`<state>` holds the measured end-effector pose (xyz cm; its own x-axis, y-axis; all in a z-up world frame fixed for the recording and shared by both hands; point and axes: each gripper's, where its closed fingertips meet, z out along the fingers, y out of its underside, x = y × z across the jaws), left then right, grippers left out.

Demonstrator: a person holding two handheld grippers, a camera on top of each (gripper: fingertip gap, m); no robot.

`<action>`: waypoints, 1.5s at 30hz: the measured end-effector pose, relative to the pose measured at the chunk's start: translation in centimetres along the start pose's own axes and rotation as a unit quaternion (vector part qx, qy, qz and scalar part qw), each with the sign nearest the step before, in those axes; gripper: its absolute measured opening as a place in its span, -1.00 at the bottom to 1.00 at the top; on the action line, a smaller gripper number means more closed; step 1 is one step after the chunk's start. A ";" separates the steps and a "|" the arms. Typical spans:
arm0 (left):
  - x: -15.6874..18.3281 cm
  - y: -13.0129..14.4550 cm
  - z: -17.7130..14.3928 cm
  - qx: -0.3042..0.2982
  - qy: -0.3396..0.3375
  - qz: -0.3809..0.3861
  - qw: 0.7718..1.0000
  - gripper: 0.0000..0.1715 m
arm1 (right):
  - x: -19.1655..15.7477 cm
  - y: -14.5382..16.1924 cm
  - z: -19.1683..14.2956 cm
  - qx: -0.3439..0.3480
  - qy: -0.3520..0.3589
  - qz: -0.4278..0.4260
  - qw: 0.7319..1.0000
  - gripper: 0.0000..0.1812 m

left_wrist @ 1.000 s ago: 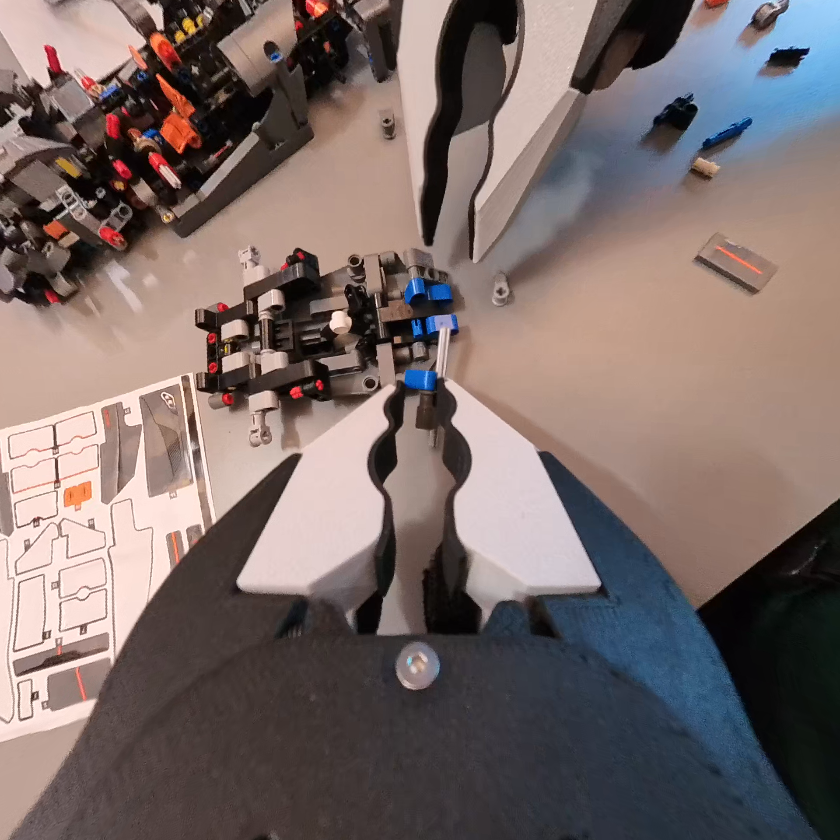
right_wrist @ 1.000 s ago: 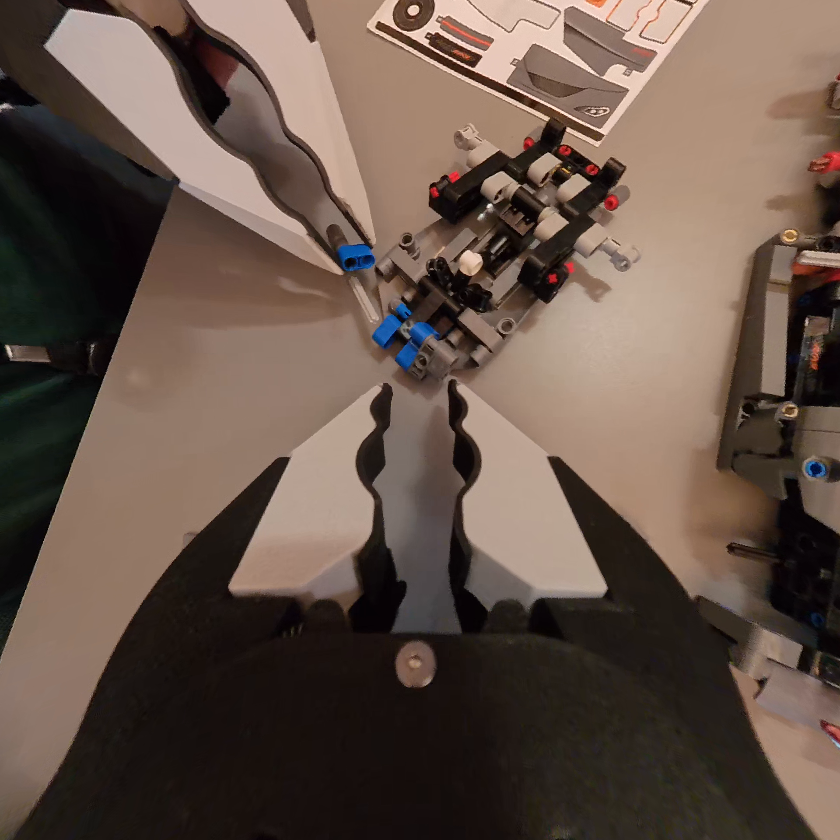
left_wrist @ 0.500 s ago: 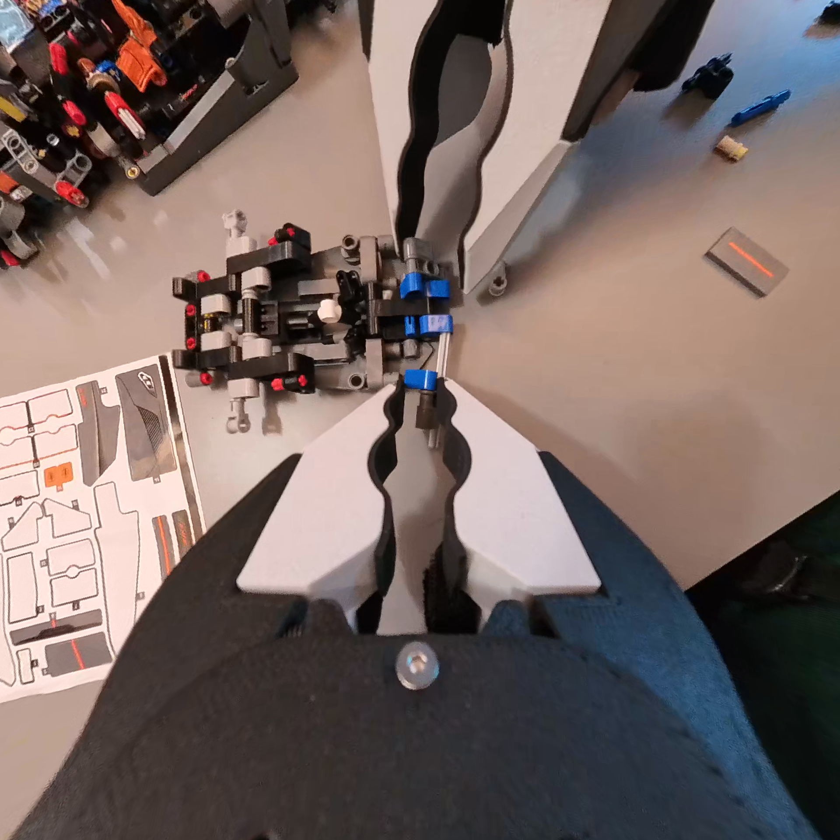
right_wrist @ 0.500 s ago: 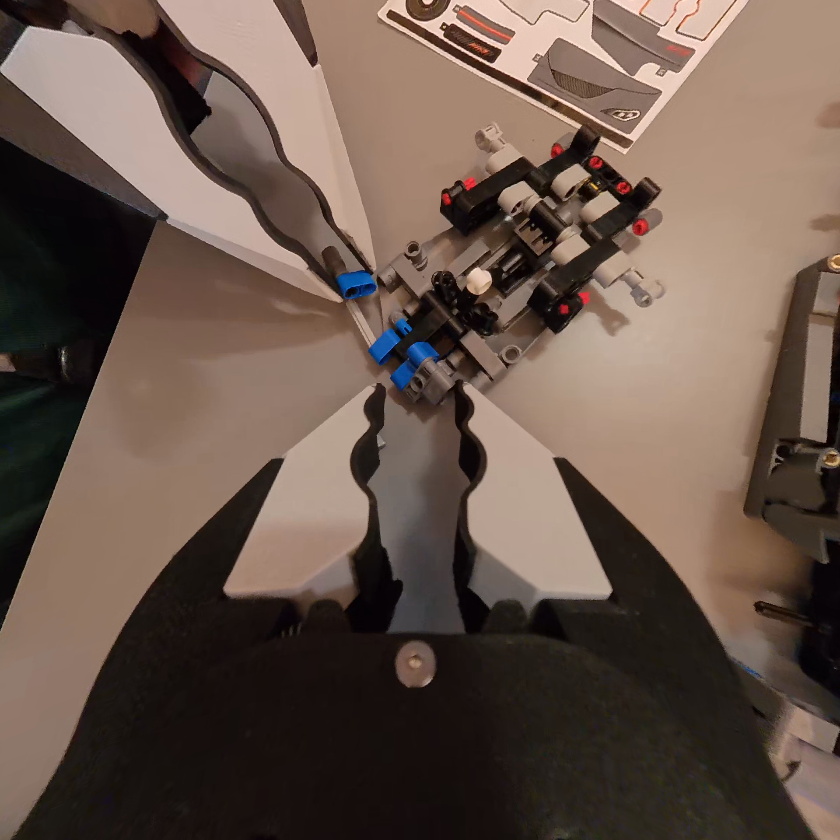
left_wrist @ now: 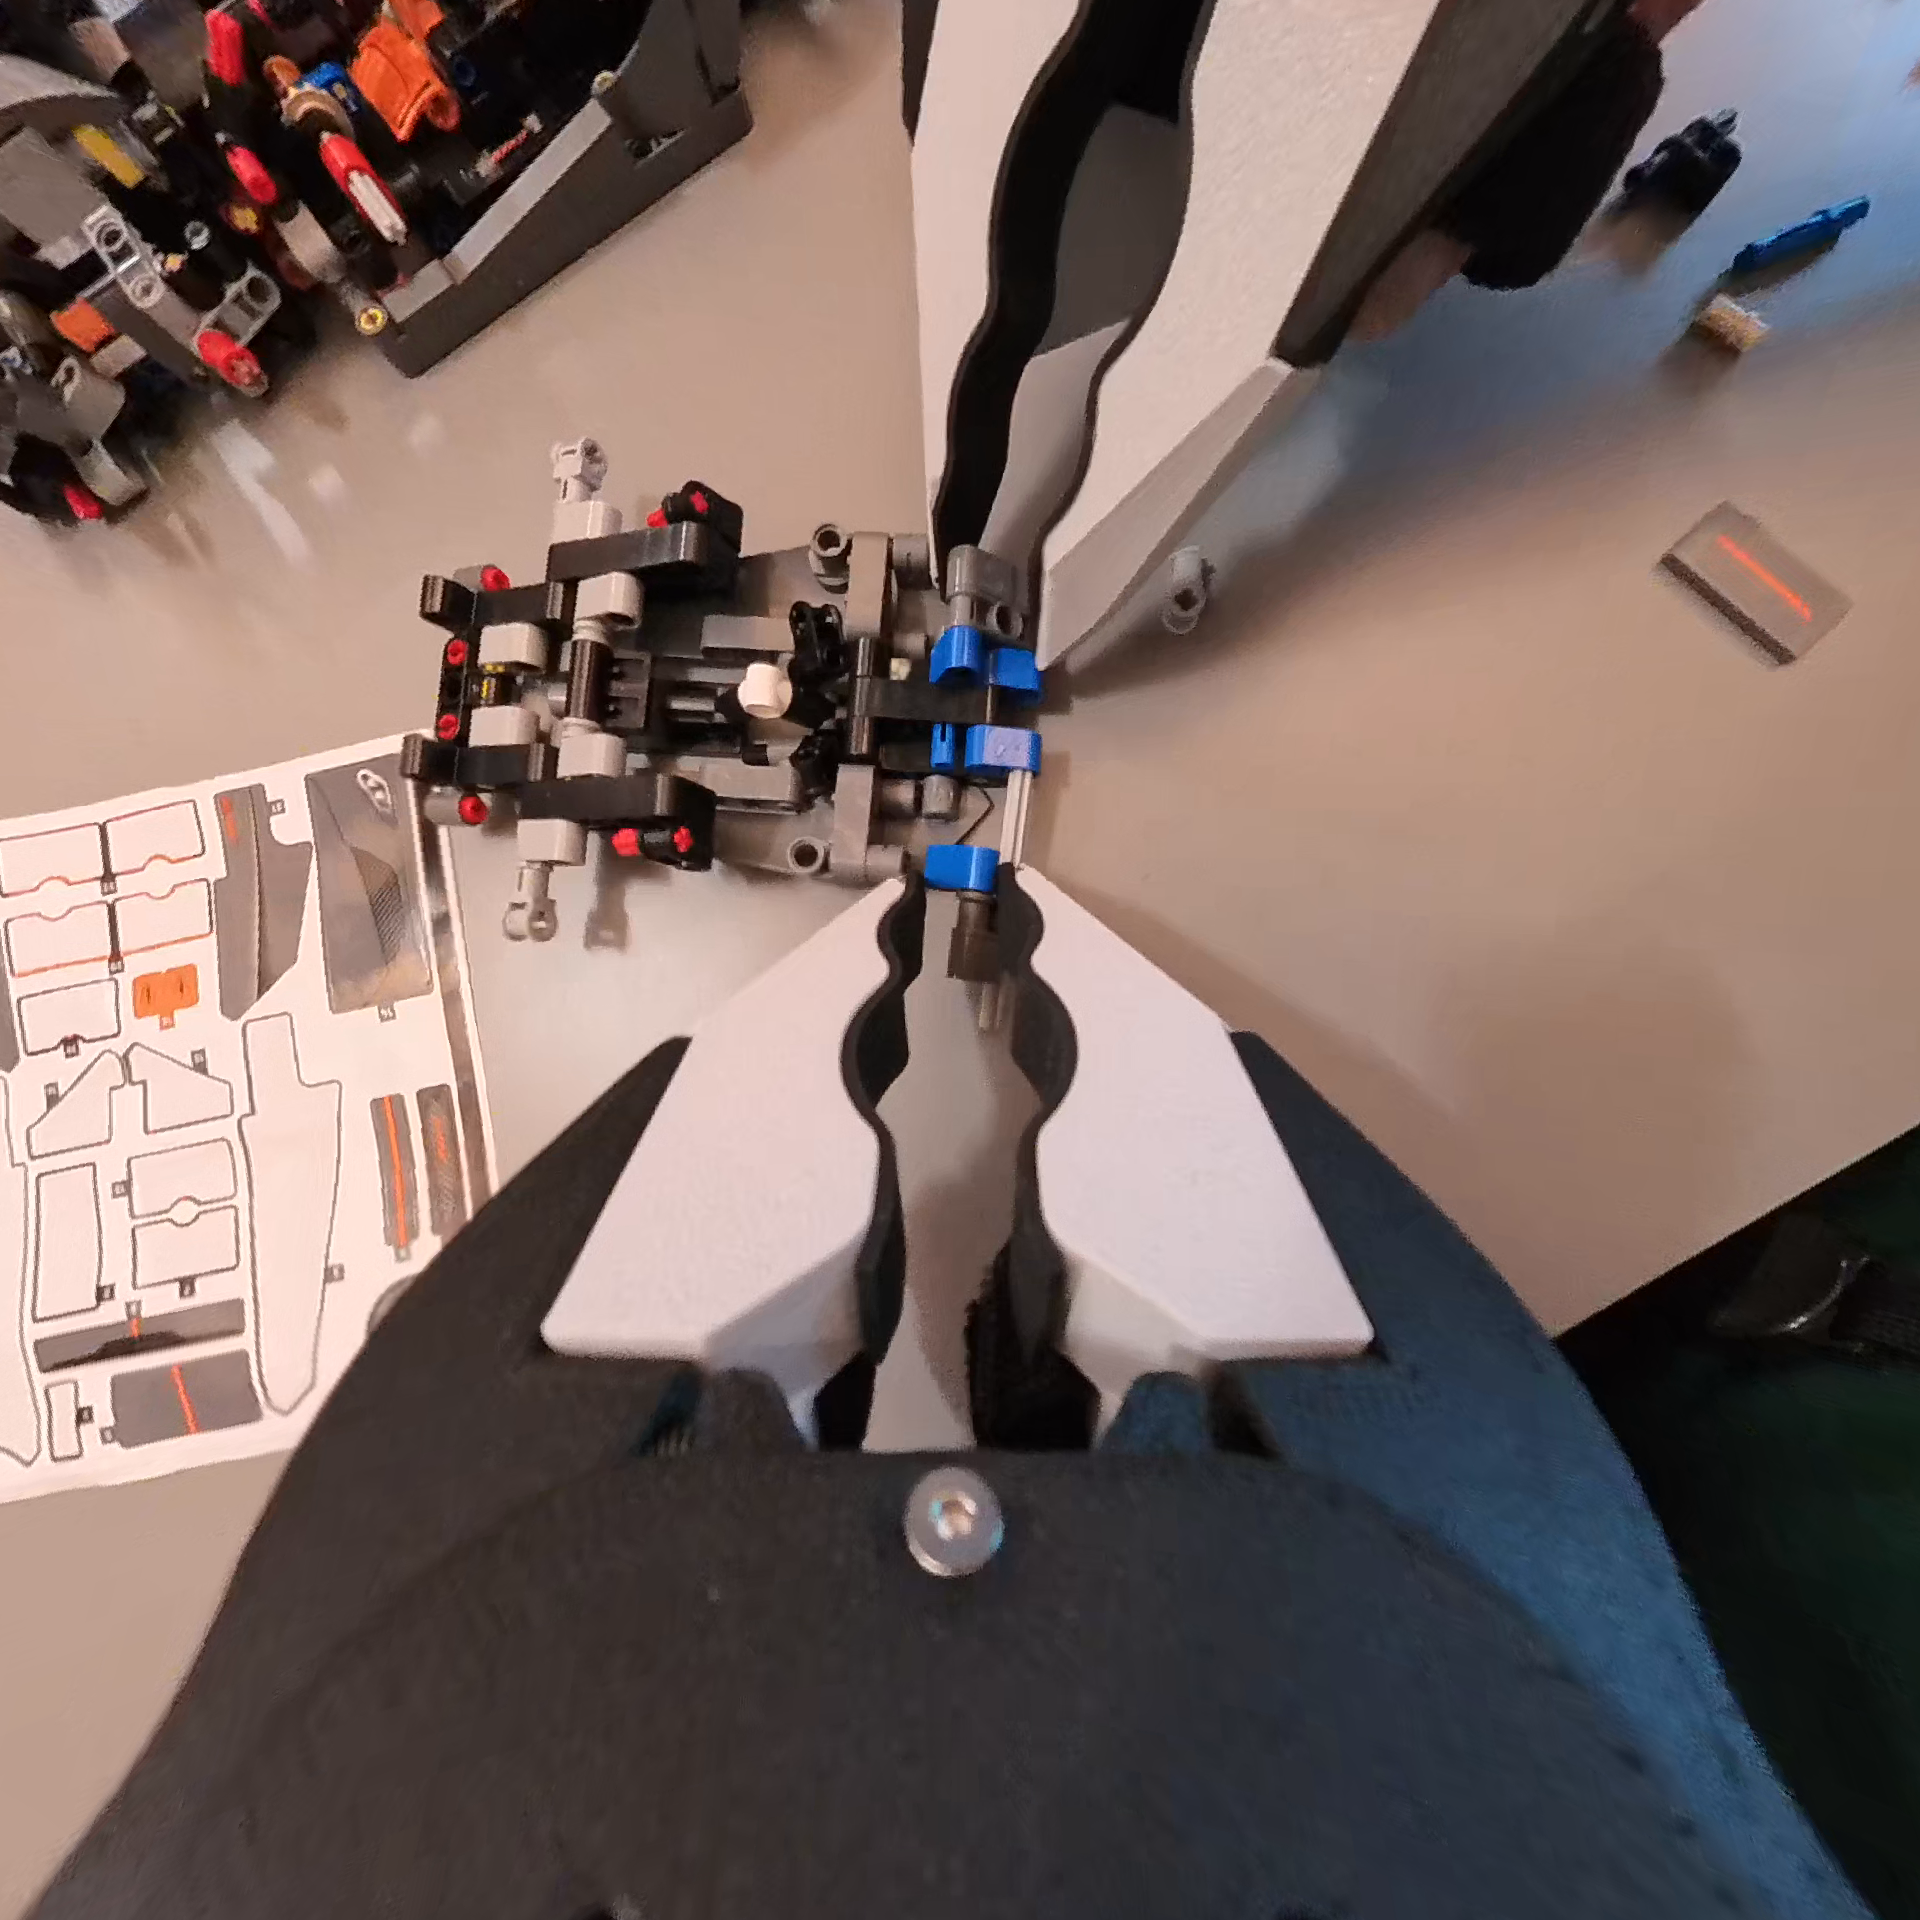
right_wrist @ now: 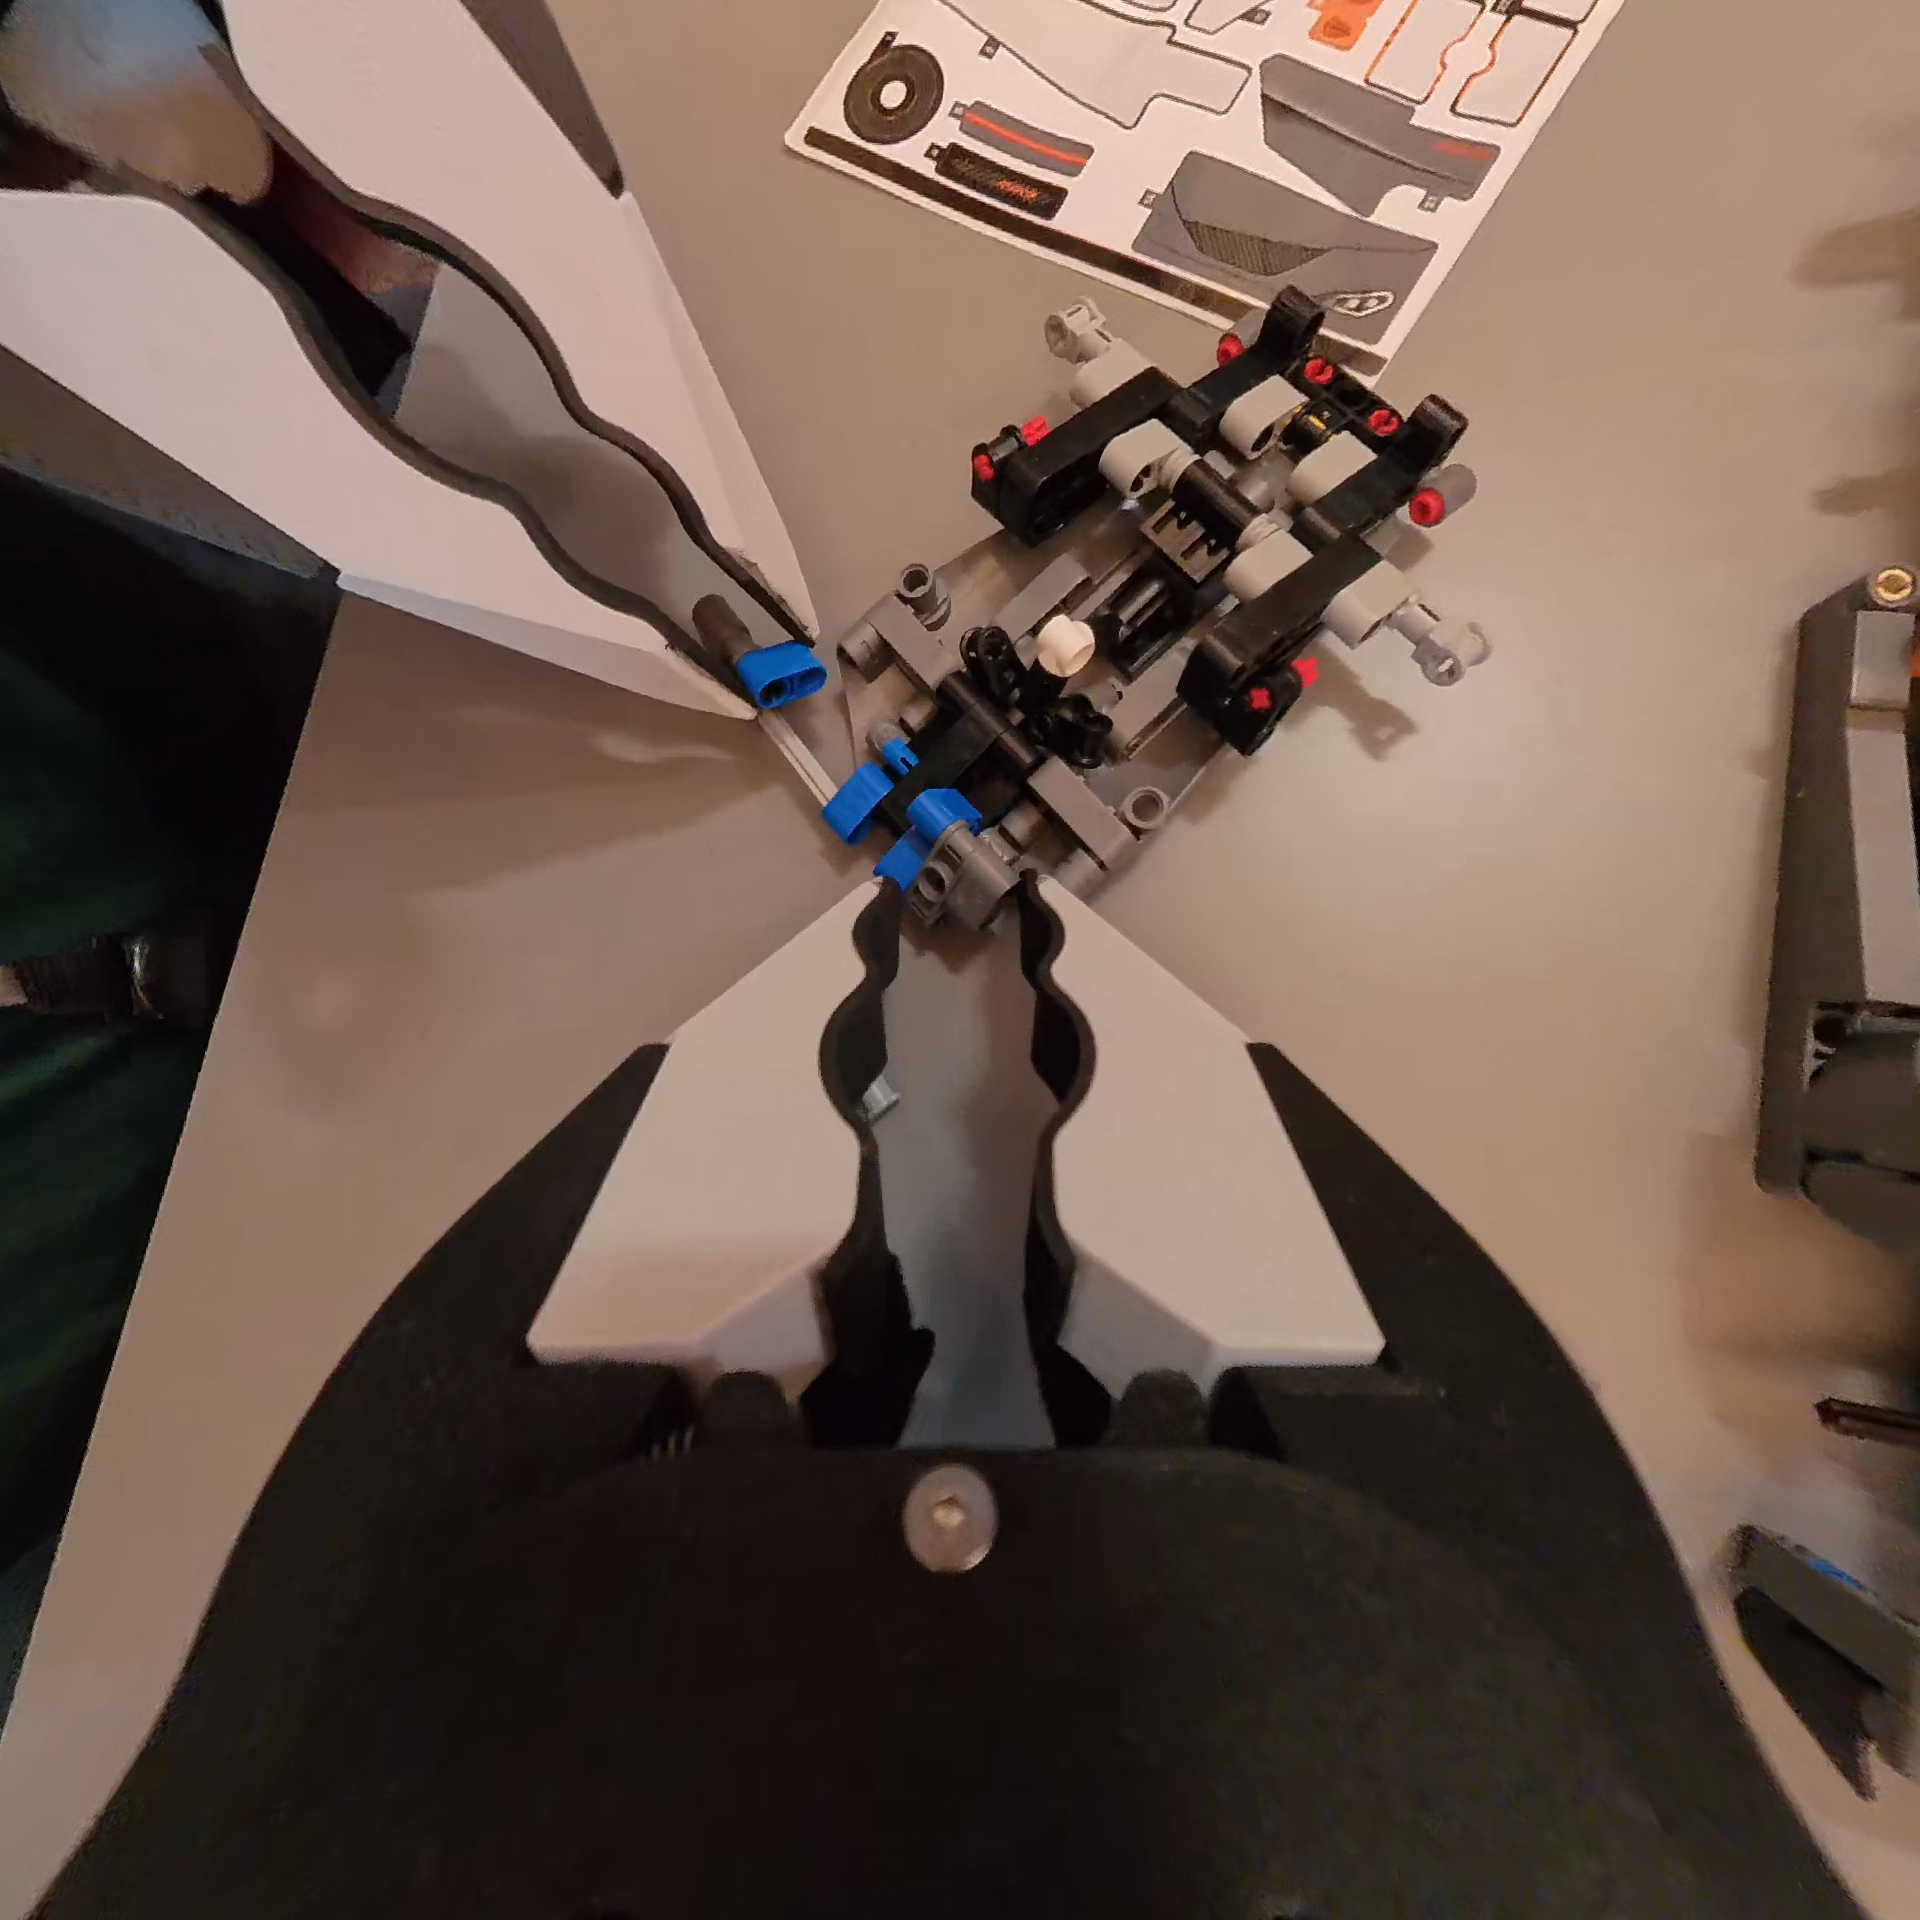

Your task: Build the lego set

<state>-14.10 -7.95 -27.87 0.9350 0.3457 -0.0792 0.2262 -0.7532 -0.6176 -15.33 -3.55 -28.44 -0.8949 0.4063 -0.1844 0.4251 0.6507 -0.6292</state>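
Observation:
A small black and grey lego assembly (left_wrist: 675, 717) with blue parts lies flat on the grey table; it also shows in the right wrist view (right_wrist: 1143, 582). My left gripper (left_wrist: 961, 899) is shut on a blue connector (left_wrist: 961, 868) with a dark pin, right at the assembly's near edge. A thin grey axle (left_wrist: 1016, 821) runs from it to the assembly's blue parts. My right gripper (right_wrist: 954, 899) is open. Its tips closely straddle a grey connector (right_wrist: 961, 868) at the assembly's opposite end. The right gripper also shows in the left wrist view (left_wrist: 992, 613).
A white sticker sheet (left_wrist: 156, 1091) lies to the left of the assembly. A large dark lego build (left_wrist: 260, 208) stands at the back left. Loose parts lie to the right: a dark tile (left_wrist: 1756, 592), a blue pin (left_wrist: 1803, 234), a small grey connector (left_wrist: 1184, 592). The table edge (left_wrist: 1558, 1299) is close. About 5 centimetres separates my left fingertips from my right. Left tips and right tips are each some 15 centimetres from the dark tile (left_wrist: 1756, 592).
My right gripper has moved up to the assembly, so its tips now stand either side of the grey connector. My left gripper has kept its hold at the assembly's edge.

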 end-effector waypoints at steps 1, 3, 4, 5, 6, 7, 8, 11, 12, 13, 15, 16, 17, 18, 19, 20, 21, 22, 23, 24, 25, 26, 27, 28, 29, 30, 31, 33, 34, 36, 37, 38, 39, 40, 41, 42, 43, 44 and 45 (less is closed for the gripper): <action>-0.1 0.0 0.0 0.004 -0.004 -0.004 1.000 -0.87 | 0.0 -0.1 0.1 0.003 0.000 0.004 1.000 -0.77; 0.0 0.1 -0.1 0.010 -0.008 -0.017 1.000 -0.87 | 0.0 -0.2 0.1 0.007 -0.002 0.011 1.000 -0.78; 0.0 0.2 -0.2 0.012 -0.009 -0.024 1.000 -0.87 | -0.1 -0.2 0.2 0.008 -0.002 0.013 1.000 -0.78; 0.0 0.1 -0.2 0.014 -0.010 -0.027 0.999 -0.87 | -0.1 -0.2 0.2 0.008 -0.001 0.012 1.000 -0.78; -0.1 0.1 -0.2 0.013 -0.010 -0.031 0.999 -0.87 | -0.1 -0.2 0.2 0.007 0.000 0.012 1.000 -0.78; -0.1 0.1 -0.2 0.012 -0.011 -0.032 0.999 -0.87 | -0.2 -0.3 0.3 0.006 0.000 0.011 1.000 -0.79; -0.1 0.0 -0.3 0.012 -0.013 -0.030 0.999 -0.87 | -0.4 -0.4 0.4 0.006 -0.001 0.010 1.000 -0.79; -0.1 -0.3 -0.2 0.010 -0.011 -0.029 0.999 -0.87 | -0.7 -0.5 0.6 0.008 0.000 0.008 1.000 -0.79; -0.1 -0.3 -0.1 0.008 -0.012 -0.026 1.000 -0.87 | -0.7 -0.5 0.6 0.008 0.001 0.007 1.000 -0.80; -0.1 -0.3 -0.1 0.008 -0.013 -0.024 1.000 -0.87 | -0.6 -0.5 0.5 0.008 0.002 0.007 1.000 -0.82; -0.2 -0.2 -0.1 0.009 -0.010 -0.025 1.000 -0.87 | -0.6 -0.4 0.6 0.009 0.000 0.008 1.000 -0.82; -0.1 -0.1 -0.2 0.011 -0.005 -0.028 1.000 -0.87 | -0.6 -0.4 0.6 0.010 -0.003 0.009 1.000 -0.82; -0.1 -0.1 -0.2 0.011 -0.003 -0.029 1.000 -0.87 | -0.6 -0.4 0.6 0.010 -0.004 0.010 1.000 -0.82; -0.2 0.1 -0.2 0.009 -0.005 -0.025 1.000 -0.87 | -0.7 -0.5 0.7 0.010 -0.004 0.008 1.000 -0.83; -0.2 0.1 -0.3 0.008 -0.006 -0.021 1.000 -0.87 | -0.7 -0.4 0.8 0.009 -0.004 0.007 1.000 -0.83; -0.1 0.2 -0.4 0.008 -0.005 -0.018 1.000 -0.87 | -0.8 -0.4 0.8 0.008 -0.004 0.006 1.000 -0.83; -0.1 0.2 -0.4 0.007 -0.004 -0.013 1.000 -0.87 | -0.8 -0.5 0.9 0.008 -0.003 0.005 1.000 -0.83; -0.2 0.3 -0.5 0.006 -0.004 -0.011 1.000 -0.87 | -0.8 -0.4 0.9 0.008 -0.003 0.004 1.000 -0.84; -0.2 0.3 -0.5 0.006 -0.003 -0.007 1.000 -0.87 | -0.8 -0.4 0.9 0.008 -0.004 0.005 1.000 -0.84; -0.2 0.4 -0.5 0.005 -0.002 -0.002 1.000 -0.87 | -0.8 -0.4 0.9 0.008 -0.005 0.006 1.000 -0.84; -0.1 0.4 -0.5 0.005 -0.001 0.000 1.000 -0.87 | -0.8 -0.5 0.9 0.008 -0.005 0.006 1.000 -0.84; -0.1 0.5 -0.6 0.006 -0.002 0.002 1.000 -0.87 | -0.8 -0.5 0.9 0.008 -0.005 0.005 1.000 -0.84; -0.2 0.5 -0.6 0.005 -0.003 0.004 1.000 -0.87 | -0.8 -0.5 0.9 0.009 -0.006 0.005 1.000 -0.84; -0.2 0.5 -0.6 0.006 -0.003 0.003 1.000 -0.87 | -0.8 -0.5 0.9 0.009 -0.006 0.005 1.000 -0.84; -0.2 0.5 -0.6 0.008 -0.002 0.001 1.000 -0.87 | -0.8 -0.5 0.9 0.008 -0.005 0.004 1.000 -0.84; -0.2 0.5 -0.6 0.008 -0.002 0.000 1.000 -0.87 | -0.8 -0.5 0.9 0.008 -0.005 0.003 1.000 -0.84; -0.2 0.6 -0.6 0.009 -0.001 -0.001 1.000 -0.87 | -0.8 -0.5 0.9 0.008 -0.005 0.001 1.000 -0.84; -0.2 0.6 -0.6 0.010 -0.002 0.000 1.000 -0.87 | -0.7 -0.5 0.9 0.008 -0.005 0.001 1.000 -0.84; -0.2 0.7 -0.6 0.009 -0.004 0.004 1.000 -0.87 | -0.8 -0.5 0.9 0.008 -0.006 0.001 1.000 -0.84; -0.1 0.7 -0.7 0.011 -0.002 0.004 1.000 -0.87 | -0.8 -0.4 0.9 0.007 -0.007 0.000 1.000 -0.84; -0.1 0.8 -0.7 0.010 -0.001 0.004 1.000 -0.87 | -0.9 -0.4 1.0 0.008 -0.007 0.001 1.000 -0.84; -0.2 0.8 -0.7 0.010 -0.001 0.007 1.000 -0.87 | -0.9 -0.4 1.0 0.007 -0.007 0.001 1.000 -0.84; -0.2 0.7 -0.7 0.010 -0.001 0.009 1.000 -0.87 | -0.8 -0.4 1.0 0.006 -0.006 0.000 1.000 -0.84; -0.2 0.7 -0.7 0.011 -0.002 0.011 1.000 -0.87 | -0.8 -0.4 1.0 0.006 -0.006 -0.001 1.000 -0.84; -0.2 0.8 -0.7 0.010 -0.003 0.013 1.000 -0.87 | -0.8 -0.4 0.9 0.007 -0.007 0.001 1.000 -0.84; -0.2 0.8 -0.7 0.010 -0.003 0.014 1.000 -0.87 | -0.8 -0.4 0.9 0.007 -0.008 0.002 1.000 -0.84; -0.1 0.8 -0.7 0.012 -0.002 0.013 1.000 -0.87 | -0.8 -0.4 1.0 0.007 -0.008 0.001 1.000 -0.84; -0.2 0.8 -0.7 0.014 0.000 0.011 1.000 -0.87 | -0.8 -0.4 1.0 0.007 -0.007 0.000 1.000 -0.84; -0.2 0.8 -0.8 0.013 -0.001 0.013 1.000 -0.87 | -0.8 -0.4 1.0 0.008 -0.009 0.001 1.000 -0.84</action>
<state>-13.92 -9.06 -27.74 0.9397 0.3279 -0.0974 0.1946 -0.7467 -0.6360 -14.89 -4.82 -28.79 -0.8964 0.3963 -0.1984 0.4247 0.6402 -0.6402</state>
